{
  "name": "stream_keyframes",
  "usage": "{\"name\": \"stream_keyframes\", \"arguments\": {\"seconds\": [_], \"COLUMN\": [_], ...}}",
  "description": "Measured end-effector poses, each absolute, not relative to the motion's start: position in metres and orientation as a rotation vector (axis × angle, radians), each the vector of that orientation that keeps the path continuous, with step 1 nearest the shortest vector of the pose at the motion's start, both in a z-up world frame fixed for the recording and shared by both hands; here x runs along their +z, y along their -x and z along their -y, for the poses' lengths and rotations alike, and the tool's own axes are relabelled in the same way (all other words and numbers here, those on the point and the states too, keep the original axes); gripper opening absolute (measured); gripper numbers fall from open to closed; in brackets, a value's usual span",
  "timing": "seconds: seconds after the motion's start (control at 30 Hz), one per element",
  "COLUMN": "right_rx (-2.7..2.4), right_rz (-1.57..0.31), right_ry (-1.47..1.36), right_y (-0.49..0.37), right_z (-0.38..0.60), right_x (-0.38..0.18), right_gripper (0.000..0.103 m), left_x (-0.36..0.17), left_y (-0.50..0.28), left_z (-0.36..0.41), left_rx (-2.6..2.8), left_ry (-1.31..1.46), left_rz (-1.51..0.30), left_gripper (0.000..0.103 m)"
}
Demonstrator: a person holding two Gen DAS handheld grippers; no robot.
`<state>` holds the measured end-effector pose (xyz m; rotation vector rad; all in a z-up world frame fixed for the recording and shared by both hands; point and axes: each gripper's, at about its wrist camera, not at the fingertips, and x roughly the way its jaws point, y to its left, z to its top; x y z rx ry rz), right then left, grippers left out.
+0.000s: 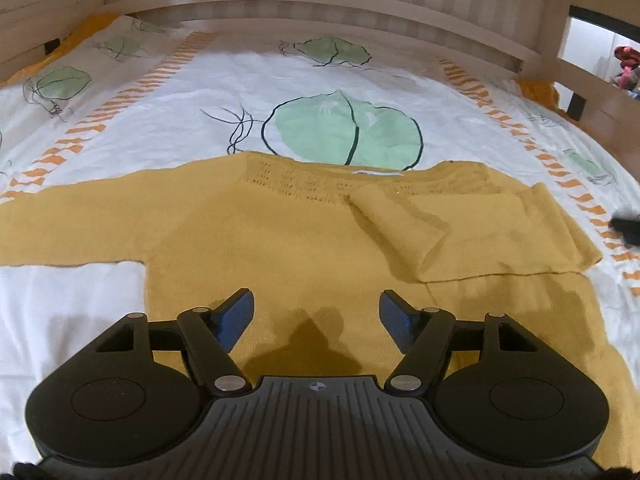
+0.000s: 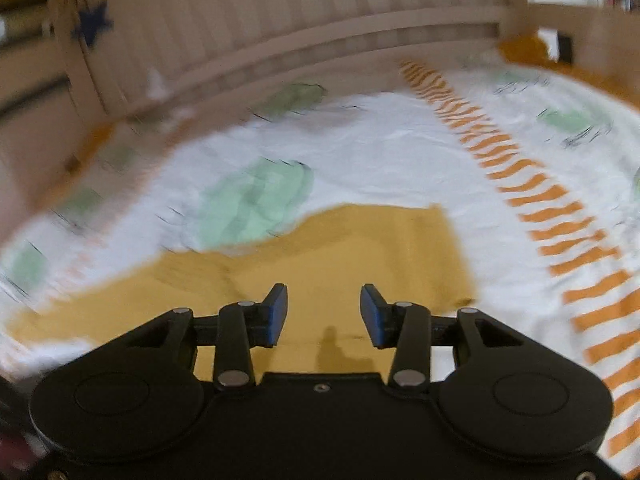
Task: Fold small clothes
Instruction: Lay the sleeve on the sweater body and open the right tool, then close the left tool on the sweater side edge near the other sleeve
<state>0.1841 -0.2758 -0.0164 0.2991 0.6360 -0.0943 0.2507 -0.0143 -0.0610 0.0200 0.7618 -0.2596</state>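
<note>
A small mustard-yellow knitted sweater (image 1: 248, 232) lies flat on the bedsheet (image 1: 240, 80), neckline toward the headboard. Its right sleeve (image 1: 472, 232) is folded in across the body; the left sleeve (image 1: 60, 224) stretches out sideways. My left gripper (image 1: 316, 312) hovers above the sweater's lower body, open, with nothing between its blue pads. In the blurred right wrist view the sweater (image 2: 360, 248) shows as a yellow patch, and my right gripper (image 2: 324, 312) stands open over it, empty. The right gripper's dark tip (image 1: 626, 226) shows at the edge of the left wrist view.
The white sheet carries green leaf prints (image 1: 344, 128) and orange striped bands (image 2: 532, 196). A wooden slatted bed rail (image 1: 320, 4) borders the far side. A yellow under-blanket (image 1: 538, 92) peeks out at the corners.
</note>
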Motion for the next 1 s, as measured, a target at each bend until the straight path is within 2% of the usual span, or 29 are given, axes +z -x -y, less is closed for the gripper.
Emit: {"name": "stream_keyframes", "arguments": {"seconds": [0.2,0.4,0.63,0.77,1.0], "right_rx": [-0.156,-0.138,-0.07,-0.052,-0.041], "right_rz": [-0.647,-0.608,-0.604,-0.58,-0.575], "right_ry": [-0.172,-0.135,-0.18,-0.172,-0.188], "right_y": [-0.19,-0.188,-0.186,-0.184,-0.184], "right_z": [0.285,0.294,0.3,0.298,0.298], "right_x": [-0.067,-0.085,-0.08,-0.075,-0.072], "right_gripper": [0.053,0.053,0.053,0.053,0.053], "left_x": [-0.059,-0.064,-0.083,-0.089,-0.088], "left_y": [-0.266,-0.272,-0.293,-0.306,-0.283], "left_z": [0.034,0.075,0.118,0.121,0.118], "left_rx": [-0.268,-0.304,-0.29,-0.25,-0.29], "left_ry": [-0.046,-0.135,-0.322,-0.338,-0.368], "left_rz": [-0.739,-0.675,-0.648,-0.679,-0.662], "left_gripper": [0.068,0.068,0.067,0.062,0.062]}}
